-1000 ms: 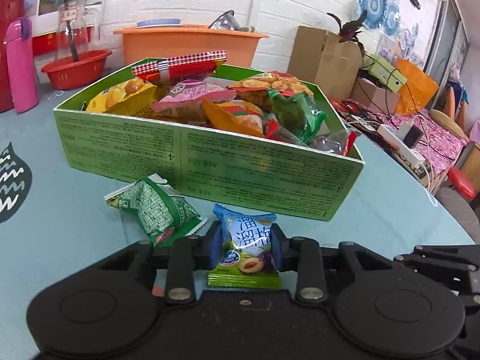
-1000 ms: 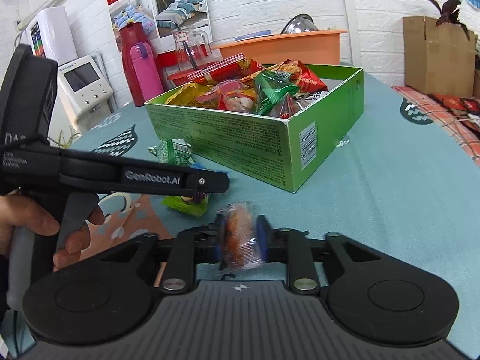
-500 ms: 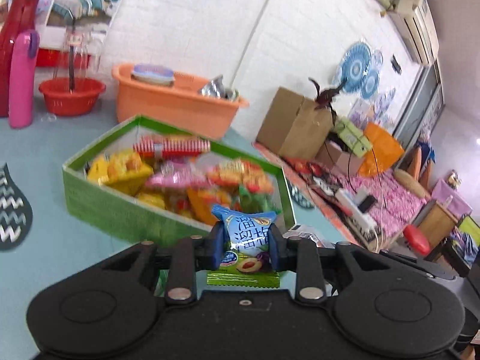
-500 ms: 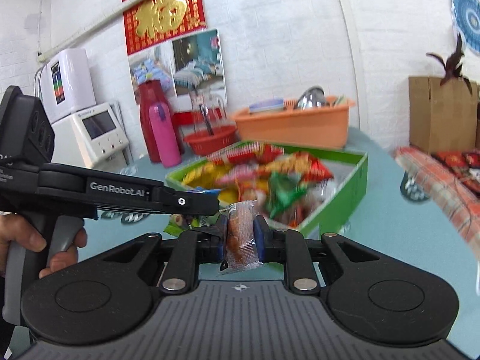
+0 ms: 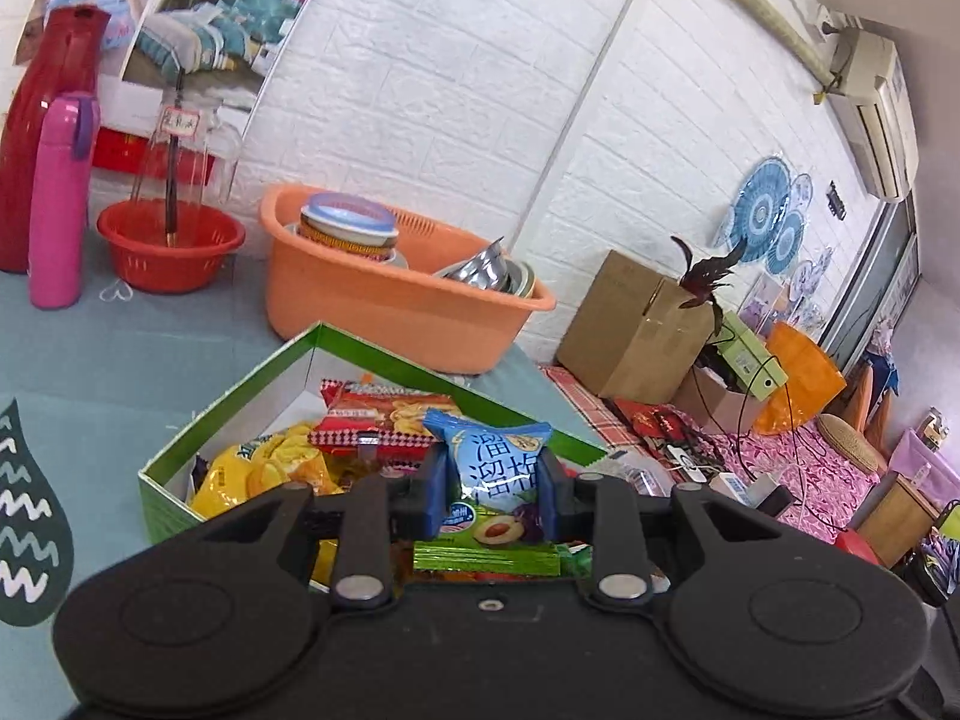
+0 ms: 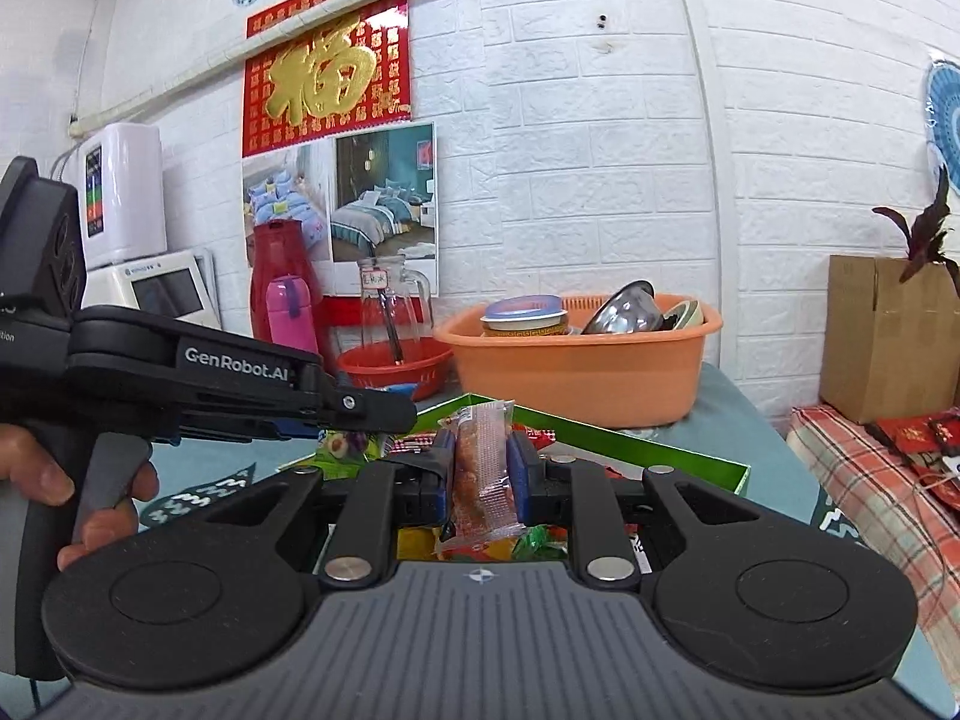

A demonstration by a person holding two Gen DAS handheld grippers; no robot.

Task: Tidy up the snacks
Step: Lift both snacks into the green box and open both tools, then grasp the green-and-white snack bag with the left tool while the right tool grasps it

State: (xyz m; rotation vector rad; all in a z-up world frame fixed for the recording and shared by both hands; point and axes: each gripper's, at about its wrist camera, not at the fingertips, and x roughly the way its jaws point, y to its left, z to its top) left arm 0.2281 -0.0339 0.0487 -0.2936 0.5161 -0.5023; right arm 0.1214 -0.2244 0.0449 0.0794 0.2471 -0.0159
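My left gripper [image 5: 493, 483] is shut on a blue and green plum snack packet [image 5: 495, 480], held above the near side of the green snack box [image 5: 165, 495]. The box holds several packets, among them a red one [image 5: 384, 414] and a yellow one [image 5: 264, 474]. My right gripper [image 6: 480, 471] is shut on a clear packet with an orange-brown snack [image 6: 483, 468], also raised over the green box [image 6: 648, 438]. In the right wrist view the left gripper's arm [image 6: 210, 378], held by a person's hand [image 6: 54, 480], reaches in from the left with its packet [image 6: 345, 441] under its tip.
Behind the box stand an orange tub [image 5: 390, 294] with bowls, a red basket [image 5: 171, 243], a pink bottle [image 5: 57, 204] and a red jug [image 5: 51, 114] on the teal tablecloth [image 5: 120, 354]. A cardboard box [image 5: 630, 324] and clutter lie beyond the table's right edge.
Both grippers have risen from the tabletop with their packets and moved forward, so they now hang over the green box. The green packet left on the table has dropped out of view.
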